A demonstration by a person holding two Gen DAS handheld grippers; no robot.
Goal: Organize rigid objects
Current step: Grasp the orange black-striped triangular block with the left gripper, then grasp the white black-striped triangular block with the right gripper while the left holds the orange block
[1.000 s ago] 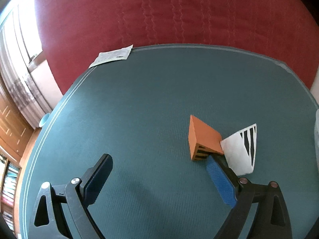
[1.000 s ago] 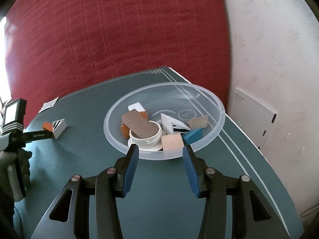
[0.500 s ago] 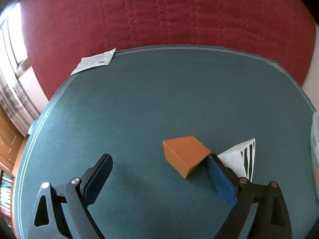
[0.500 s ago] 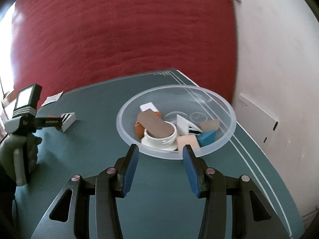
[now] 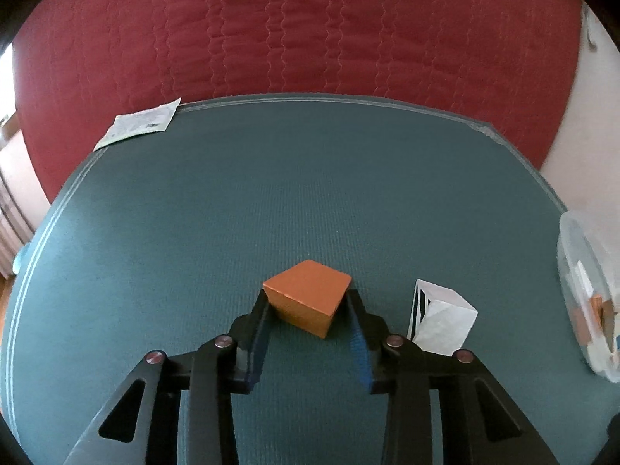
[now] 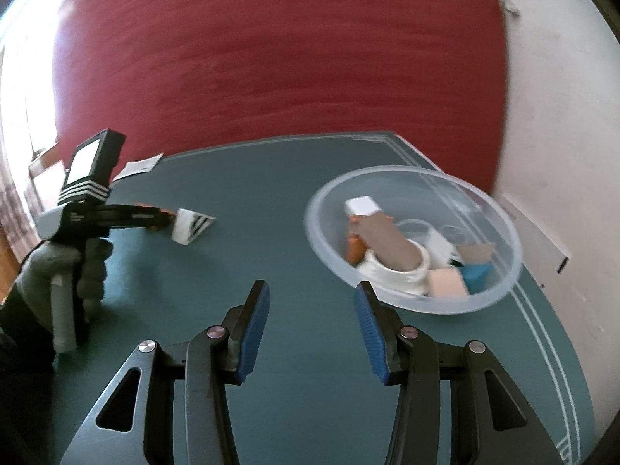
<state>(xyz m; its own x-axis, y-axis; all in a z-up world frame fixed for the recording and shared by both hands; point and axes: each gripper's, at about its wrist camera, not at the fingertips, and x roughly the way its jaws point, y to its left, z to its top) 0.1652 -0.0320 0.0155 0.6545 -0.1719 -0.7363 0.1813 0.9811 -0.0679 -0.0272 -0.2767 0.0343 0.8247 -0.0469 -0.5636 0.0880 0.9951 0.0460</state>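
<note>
An orange block (image 5: 308,294) lies on the green mat (image 5: 271,193). My left gripper (image 5: 308,299) is closing on it, and both pads touch its sides. To its right stands a white block with black stripes (image 5: 441,321), also seen in the right wrist view as the white block (image 6: 192,226) beside the left gripper (image 6: 155,216). My right gripper (image 6: 311,288) hovers open over the mat with nothing between its fingers, just left of the clear plastic bowl (image 6: 387,170). The bowl holds a white jar (image 6: 395,271) and several blocks.
A gloved hand (image 6: 58,267) holds the left gripper's handle at the mat's left side. A paper slip (image 5: 139,128) lies at the far left corner. A red quilt (image 5: 310,31) rises behind the mat and a white wall (image 6: 562,116) is on the right.
The left jaws went from wide open to closed around the orange block, which turned and now sits between them. The right gripper swung left, so the bowl now sits to its right.
</note>
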